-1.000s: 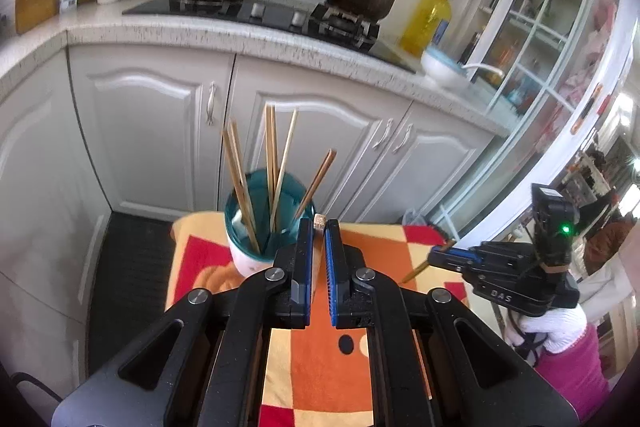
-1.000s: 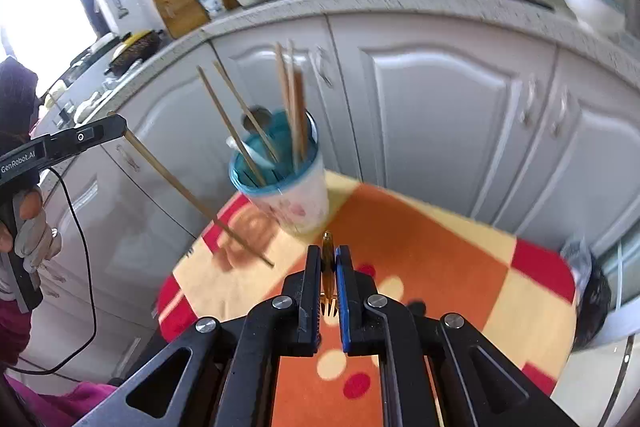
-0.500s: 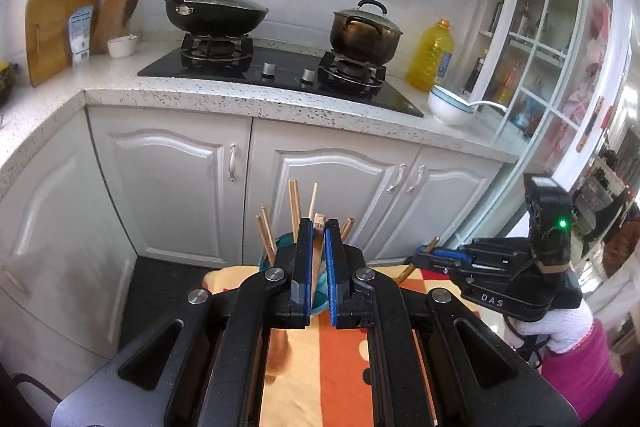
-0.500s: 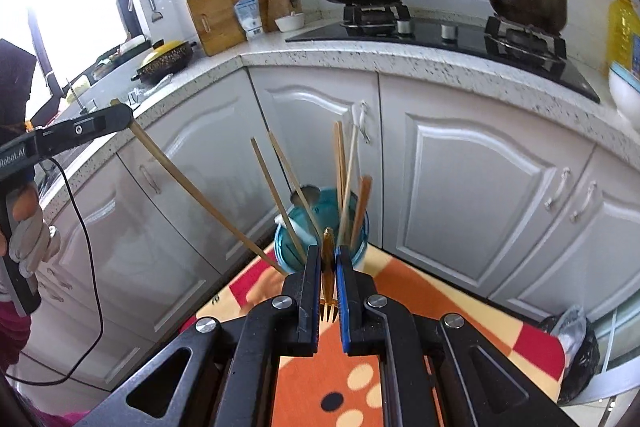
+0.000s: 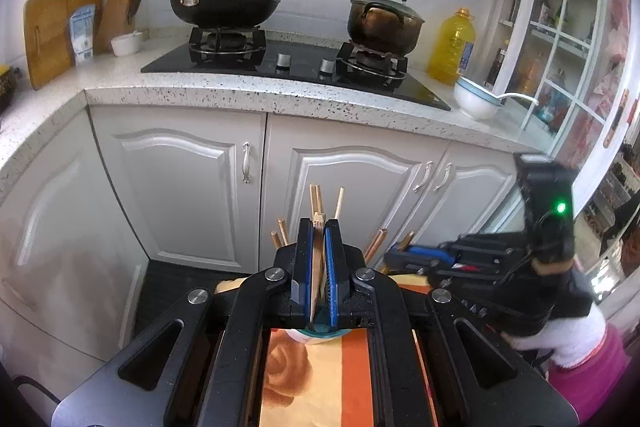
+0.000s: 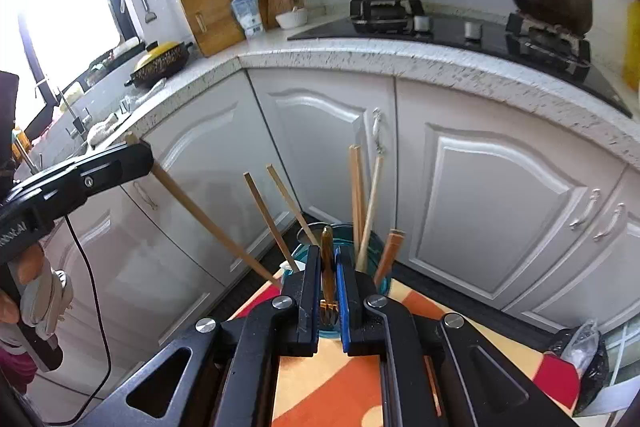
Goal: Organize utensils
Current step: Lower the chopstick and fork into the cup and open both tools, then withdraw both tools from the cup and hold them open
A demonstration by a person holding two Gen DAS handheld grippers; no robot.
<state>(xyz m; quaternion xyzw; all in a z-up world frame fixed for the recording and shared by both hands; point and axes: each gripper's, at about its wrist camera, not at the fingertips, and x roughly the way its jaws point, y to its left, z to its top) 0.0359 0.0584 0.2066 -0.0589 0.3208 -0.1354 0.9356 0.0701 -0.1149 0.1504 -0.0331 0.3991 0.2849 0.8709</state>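
Note:
A teal-rimmed utensil cup (image 6: 304, 254) holding several wooden chopsticks (image 6: 359, 195) stands on the orange patterned cloth (image 6: 332, 387); it also shows in the left wrist view (image 5: 320, 331), mostly hidden behind the fingers. My left gripper (image 5: 319, 227) is shut on a wooden chopstick (image 5: 318, 251); in the right wrist view that gripper (image 6: 136, 157) holds the chopstick (image 6: 208, 223) slanting down toward the cup. My right gripper (image 6: 327, 255) is shut on a gold fork (image 6: 327, 267), tines toward the camera, just in front of the cup. The right gripper also shows in the left wrist view (image 5: 400, 254).
White cabinet doors (image 5: 192, 187) stand behind the small table. A speckled counter (image 5: 240, 95) carries a stove with a black pan (image 5: 224, 3) and a pot (image 5: 384, 19), an oil bottle (image 5: 452, 47) and a bowl (image 5: 476, 99). A black bag (image 6: 580, 359) lies at the right.
Both views have tilted upward, so the cup sank low in frame behind the fingers. Both grippers stayed shut on the chopstick and the fork.

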